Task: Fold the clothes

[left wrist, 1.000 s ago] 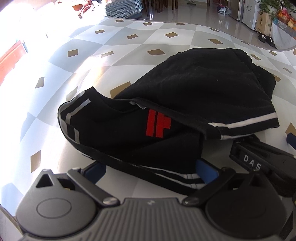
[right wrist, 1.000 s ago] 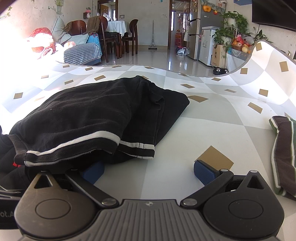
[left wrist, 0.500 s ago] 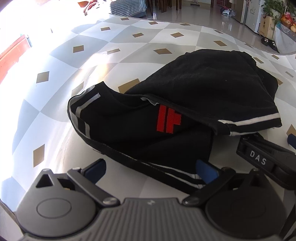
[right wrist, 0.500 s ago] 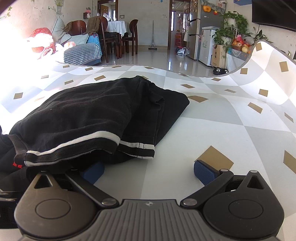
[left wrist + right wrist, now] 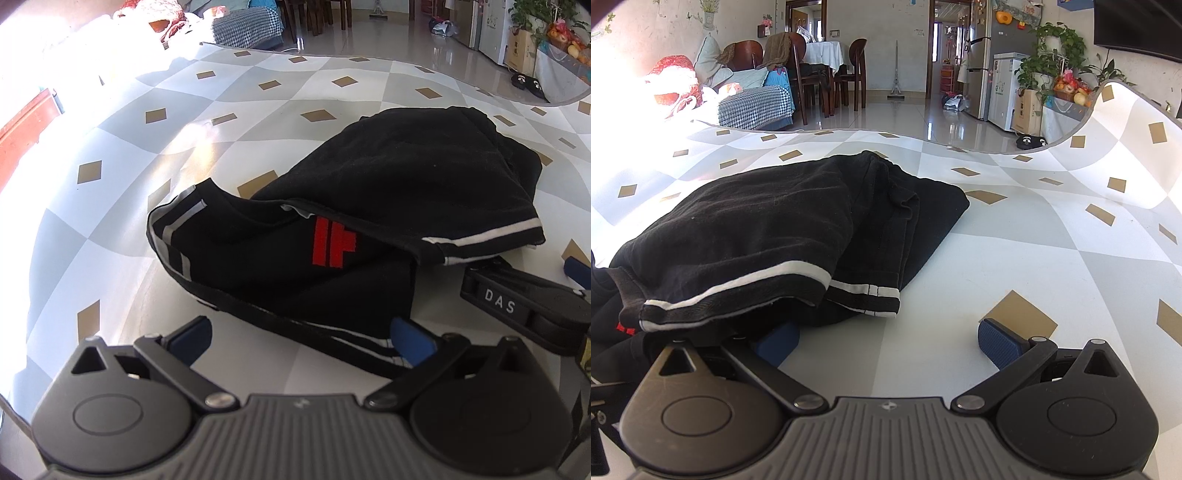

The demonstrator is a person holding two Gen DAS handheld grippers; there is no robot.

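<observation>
Black folded garment [image 5: 388, 206] lies just ahead of both wide-spread tools [image 5: 301, 338] [image 5: 888, 341], ungripped.

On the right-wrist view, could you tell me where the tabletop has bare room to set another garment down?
Bare cloth lies right of the black garment, out to the tablecloth's curled edge, and beyond it. It is crowded on the left, where fabric covers the right gripper's left finger.
</observation>
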